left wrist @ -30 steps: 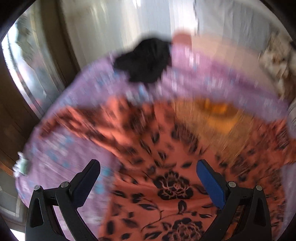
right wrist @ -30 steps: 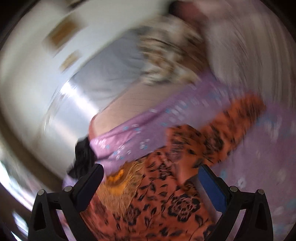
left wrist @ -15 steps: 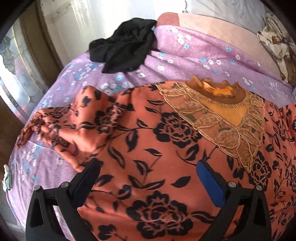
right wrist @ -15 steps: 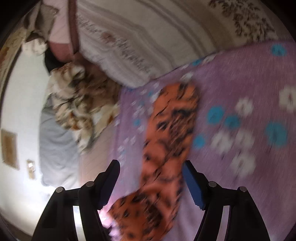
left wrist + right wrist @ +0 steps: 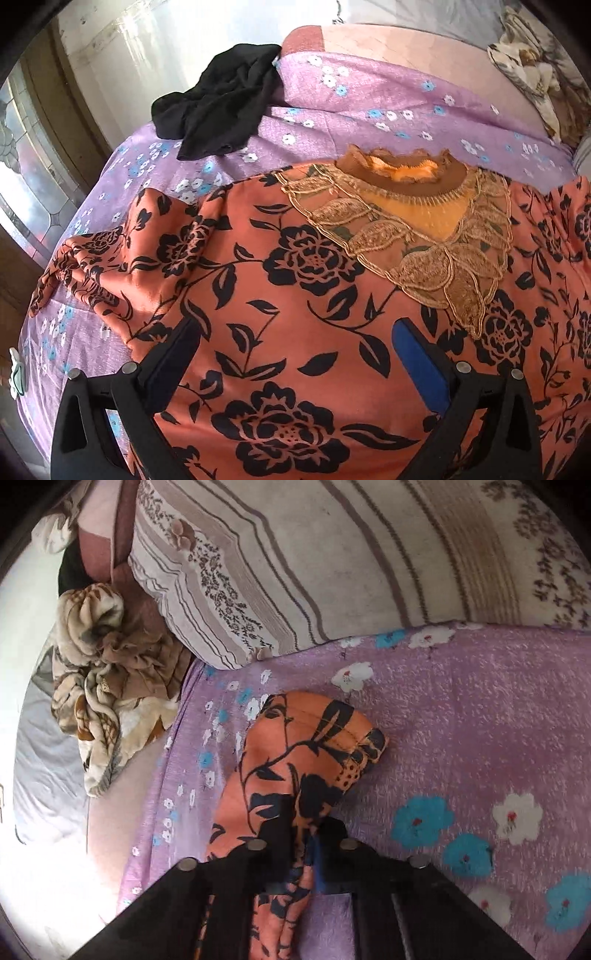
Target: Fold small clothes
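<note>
Folding has barely begun: the orange floral dress (image 5: 295,295) lies spread out, right tongs (image 5: 306,834) pinching its sleeve (image 5: 295,760), left tongs (image 5: 295,354) wide at 6 o'clock.

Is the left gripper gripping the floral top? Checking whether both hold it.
No, the left gripper hovers open above the orange top.
</note>
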Demonstrator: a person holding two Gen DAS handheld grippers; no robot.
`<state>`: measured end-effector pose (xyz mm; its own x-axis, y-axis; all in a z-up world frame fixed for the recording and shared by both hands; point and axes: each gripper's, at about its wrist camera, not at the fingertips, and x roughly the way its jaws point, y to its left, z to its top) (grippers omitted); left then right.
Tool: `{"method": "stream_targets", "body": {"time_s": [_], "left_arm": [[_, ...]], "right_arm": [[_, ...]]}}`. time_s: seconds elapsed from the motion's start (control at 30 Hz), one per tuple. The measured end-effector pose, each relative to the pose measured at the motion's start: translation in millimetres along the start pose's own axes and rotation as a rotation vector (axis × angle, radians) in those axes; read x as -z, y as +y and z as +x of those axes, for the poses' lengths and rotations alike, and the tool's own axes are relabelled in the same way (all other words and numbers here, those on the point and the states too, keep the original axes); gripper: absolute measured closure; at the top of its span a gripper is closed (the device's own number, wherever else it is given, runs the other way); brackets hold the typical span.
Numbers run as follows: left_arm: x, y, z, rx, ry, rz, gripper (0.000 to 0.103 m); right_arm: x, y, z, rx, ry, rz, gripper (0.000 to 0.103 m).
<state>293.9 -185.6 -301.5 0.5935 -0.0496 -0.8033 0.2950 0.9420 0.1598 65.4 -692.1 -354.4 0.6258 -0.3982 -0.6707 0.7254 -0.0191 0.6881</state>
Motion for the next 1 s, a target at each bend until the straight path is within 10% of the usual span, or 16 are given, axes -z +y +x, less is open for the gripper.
{"method": "stream_targets", "body": {"time_s": [0.2, 0.47, 1.0], "left_arm": [[-9.5, 26.0, -19.7, 0.008, -0.036, -0.086, 0.0], [-15.3, 88.4, -43.2, -0.07, -0.077, -0.209, 0.0], [0.2, 196.6, -36.4, -0.179, -0.035, -0.368, 0.0]], "right_arm": [[23.4, 83.3, -63.4, -0.27, -0.048, -0.108, 0.096], [150.2, 217.4, -134.4, -0.621, 0.136, -0.354, 0.096], [465.3, 280.6, -46.7, -0.609, 0.707, -0.576, 0.096]]}}
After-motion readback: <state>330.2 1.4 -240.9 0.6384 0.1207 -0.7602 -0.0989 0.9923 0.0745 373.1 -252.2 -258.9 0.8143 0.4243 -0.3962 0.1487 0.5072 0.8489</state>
